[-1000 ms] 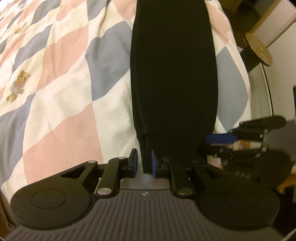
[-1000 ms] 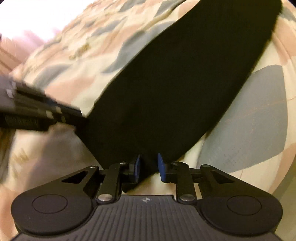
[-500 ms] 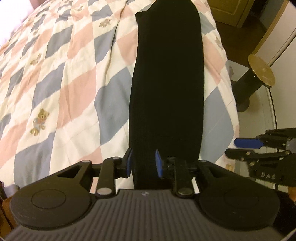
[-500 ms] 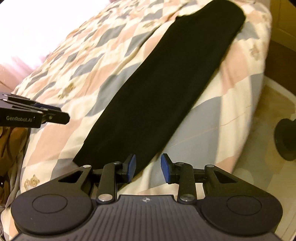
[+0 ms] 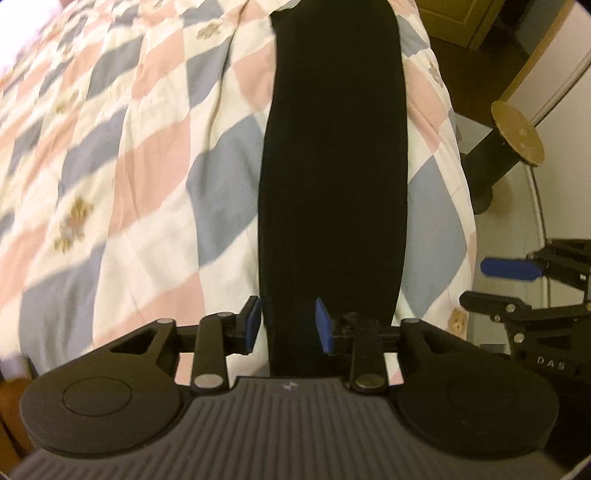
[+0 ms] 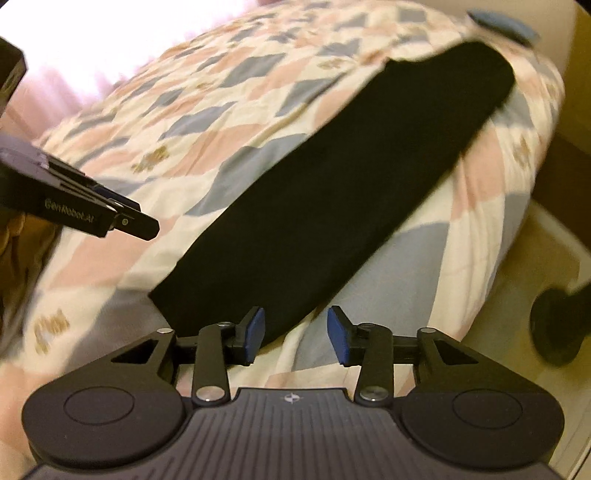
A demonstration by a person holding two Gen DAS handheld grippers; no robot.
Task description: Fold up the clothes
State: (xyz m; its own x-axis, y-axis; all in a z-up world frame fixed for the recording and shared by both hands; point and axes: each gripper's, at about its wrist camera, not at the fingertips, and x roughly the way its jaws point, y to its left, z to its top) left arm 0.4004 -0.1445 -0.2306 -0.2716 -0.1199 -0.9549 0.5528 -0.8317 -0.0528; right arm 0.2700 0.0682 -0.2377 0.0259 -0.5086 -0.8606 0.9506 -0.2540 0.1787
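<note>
A long black garment (image 5: 332,166), folded into a narrow strip, lies flat along the right side of a checked quilt (image 5: 147,166). My left gripper (image 5: 288,328) hangs open over the strip's near end, with the cloth showing between and below its blue pads. In the right wrist view the same garment (image 6: 332,192) runs diagonally to the far right, and my right gripper (image 6: 297,334) is open just off its near corner, holding nothing. Each gripper shows in the other's view: the right gripper (image 5: 495,286) at the right edge, the left gripper (image 6: 125,218) at the left.
The quilt (image 6: 221,110) has pink, grey-blue and cream diamonds with teddy bears, and drops off at the bed's right edge. Beside the bed stands a black stand with a round brass-coloured top (image 5: 517,136); its dark base (image 6: 557,325) rests on the floor. Wooden furniture (image 5: 461,22) is behind.
Both grippers were nearly shut on the garment's near end one second ago. They have opened, let it go and drawn back, so more of the bed shows.
</note>
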